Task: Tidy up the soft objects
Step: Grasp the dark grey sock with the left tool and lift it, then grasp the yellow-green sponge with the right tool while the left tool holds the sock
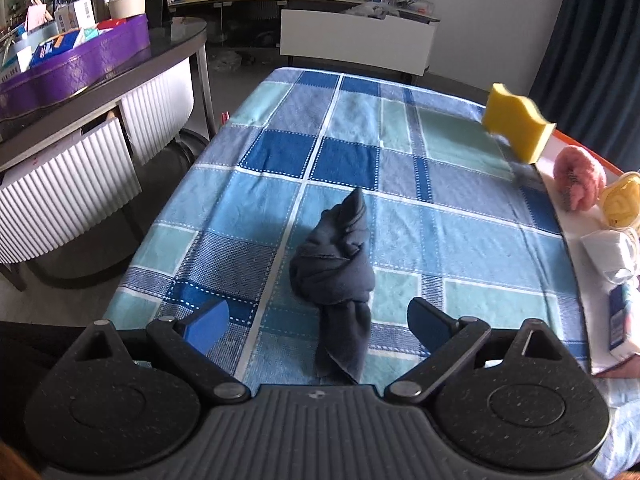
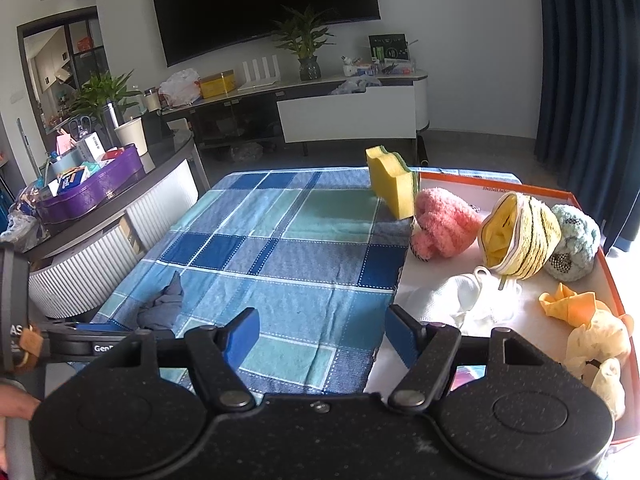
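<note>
Left gripper (image 1: 318, 322) spread wide, straddling my knotted dark grey cloth bundle (image 1: 334, 264) on the blue checked tablecloth (image 1: 400, 184); nothing gripped. Right gripper (image 2: 320, 334) also released, empty, above that tablecloth.

White walls, grey floor. Wall-mounted dark TV (image 2: 264, 4) above a long low console (image 2: 304, 92) carrying potted plants (image 2: 306, 46). Dark blue curtain (image 2: 588, 80) at right. Daylight. Curved side table (image 1: 100, 80) at left, cluttered.

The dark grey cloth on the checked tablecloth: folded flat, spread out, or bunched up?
Bunched up. The dark grey cloth lies twisted into a knotted lump with a loose tail, not flat.
</note>
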Motion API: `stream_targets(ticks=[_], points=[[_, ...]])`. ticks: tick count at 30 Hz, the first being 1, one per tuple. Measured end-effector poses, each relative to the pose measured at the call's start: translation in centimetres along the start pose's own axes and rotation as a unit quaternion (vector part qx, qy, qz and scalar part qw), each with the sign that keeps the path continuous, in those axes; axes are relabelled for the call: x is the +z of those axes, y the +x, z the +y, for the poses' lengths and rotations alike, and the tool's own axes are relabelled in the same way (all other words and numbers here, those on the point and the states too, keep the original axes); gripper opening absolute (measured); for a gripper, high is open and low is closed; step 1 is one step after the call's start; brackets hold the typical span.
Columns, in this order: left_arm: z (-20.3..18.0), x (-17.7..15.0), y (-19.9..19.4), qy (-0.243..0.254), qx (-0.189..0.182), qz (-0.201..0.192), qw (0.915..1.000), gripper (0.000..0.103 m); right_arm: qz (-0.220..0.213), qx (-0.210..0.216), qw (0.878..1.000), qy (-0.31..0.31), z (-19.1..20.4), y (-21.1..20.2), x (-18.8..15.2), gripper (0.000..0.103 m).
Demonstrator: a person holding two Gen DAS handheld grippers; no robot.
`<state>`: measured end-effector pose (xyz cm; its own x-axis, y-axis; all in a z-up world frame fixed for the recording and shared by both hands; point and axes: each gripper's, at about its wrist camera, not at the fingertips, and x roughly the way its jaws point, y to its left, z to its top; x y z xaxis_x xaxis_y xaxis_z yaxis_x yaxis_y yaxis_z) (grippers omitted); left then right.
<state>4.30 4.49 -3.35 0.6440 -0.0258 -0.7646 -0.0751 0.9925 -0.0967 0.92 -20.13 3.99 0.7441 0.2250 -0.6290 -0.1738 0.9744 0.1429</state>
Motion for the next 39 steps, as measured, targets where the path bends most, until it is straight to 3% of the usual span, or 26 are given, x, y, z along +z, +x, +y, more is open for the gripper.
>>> stream_targets(ticks=[4, 6, 8, 9, 18, 26, 33, 39], points=[[0.2, -0.2, 0.8, -0.002, 0.000, -0.005, 1.0000, 0.079, 0.004, 0.003, 1.000, 0.006, -0.4, 0.7, 0.1, 0.082], [0.1, -0.2, 0.8, 0.006, 0.003, -0.019, 0.9998, 0.066, 0.007, 0.004, 1.000, 0.008, -0.6, 1.1, 0.1, 0.082], [0.1, 0.0, 0.8, 0.008, -0.011, -0.027, 0.9995, 0.043, 0.011, 0.004, 1.000, 0.009, -0.7, 1.7, 0.2, 0.082], [0.1, 0.2, 0.8, 0.006, -0.017, -0.027, 0.9995, 0.041, 0.012, 0.003, 1.000, 0.008, -0.7, 2.0, 0.2, 0.082], [-0.5, 3.2, 1.2, 0.013, -0.049, -0.047, 0.9976, 0.039, 0.022, -0.007, 1.000, -0.005, -1.2, 4.2, 1.9, 0.082], [-1.3, 6.8, 2.7, 0.021, -0.071, -0.052, 0.9959, 0.039, 0.009, -0.026, 0.999, -0.028, -2.5, 7.3, 7.1, 0.083], [-1.3, 8.7, 5.0, 0.023, -0.078, -0.039, 0.9959, 0.039, 0.021, -0.047, 0.997, -0.051, -3.7, 12.7, 12.3, 0.085], [-0.7, 9.0, 6.4, 0.011, -0.079, -0.026, 0.9965, 0.039, 0.050, -0.055, 0.995, -0.068, -4.9, 17.8, 14.7, 0.085]])
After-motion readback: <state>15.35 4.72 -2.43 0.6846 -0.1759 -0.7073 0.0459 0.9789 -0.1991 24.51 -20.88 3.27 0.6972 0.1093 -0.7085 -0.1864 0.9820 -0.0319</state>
